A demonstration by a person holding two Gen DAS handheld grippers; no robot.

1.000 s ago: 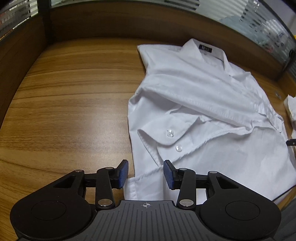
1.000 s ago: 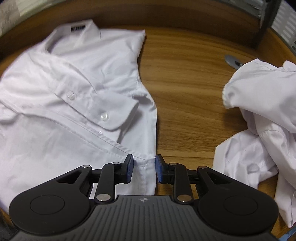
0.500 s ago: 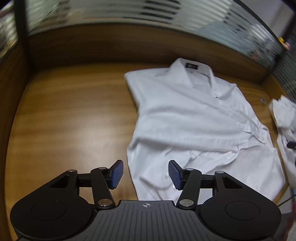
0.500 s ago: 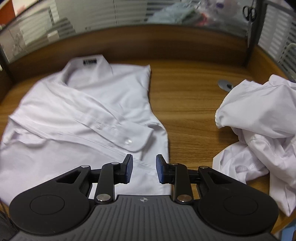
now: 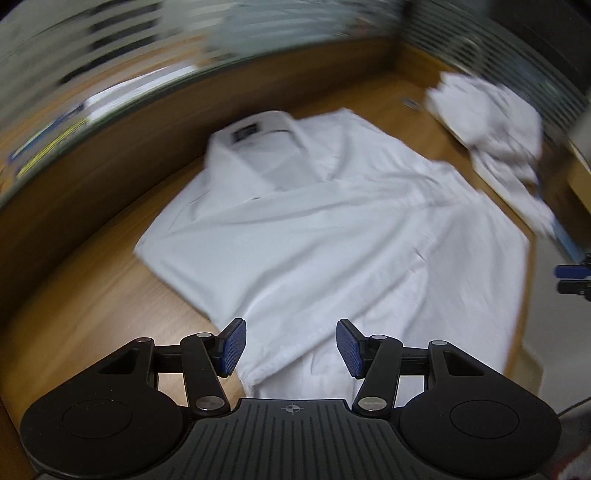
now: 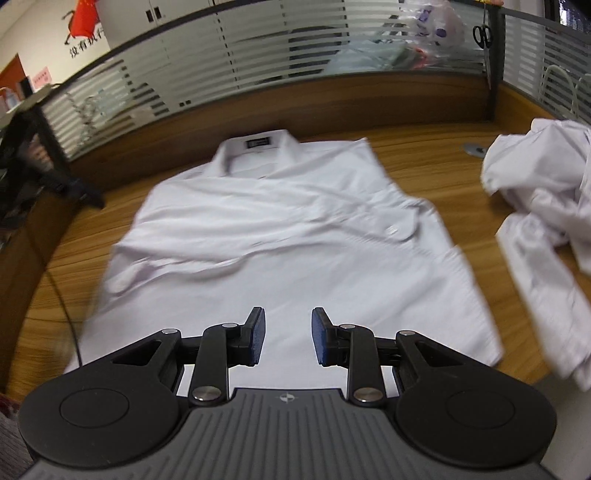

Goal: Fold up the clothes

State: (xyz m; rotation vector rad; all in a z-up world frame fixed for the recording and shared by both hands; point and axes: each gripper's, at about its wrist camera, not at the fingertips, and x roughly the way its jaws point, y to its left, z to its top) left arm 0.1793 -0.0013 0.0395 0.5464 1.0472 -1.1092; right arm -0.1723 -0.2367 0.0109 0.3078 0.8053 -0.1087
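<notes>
Left gripper (image 5: 290, 346) and right gripper (image 6: 287, 341) both spread wide, empty, above the white shirt (image 6: 280, 236)

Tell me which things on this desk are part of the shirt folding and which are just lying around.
Part of the job:
white shirt, spread flat, sleeves folded in
left gripper, open, empty
right gripper, open, empty
crumpled white clothes, probably next to fold

Just lying about:
round desk grommet
scissors hanging on the partition
black cable

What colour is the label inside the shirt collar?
The small rectangular label in the white shirt collar is black; right wrist view.
</notes>
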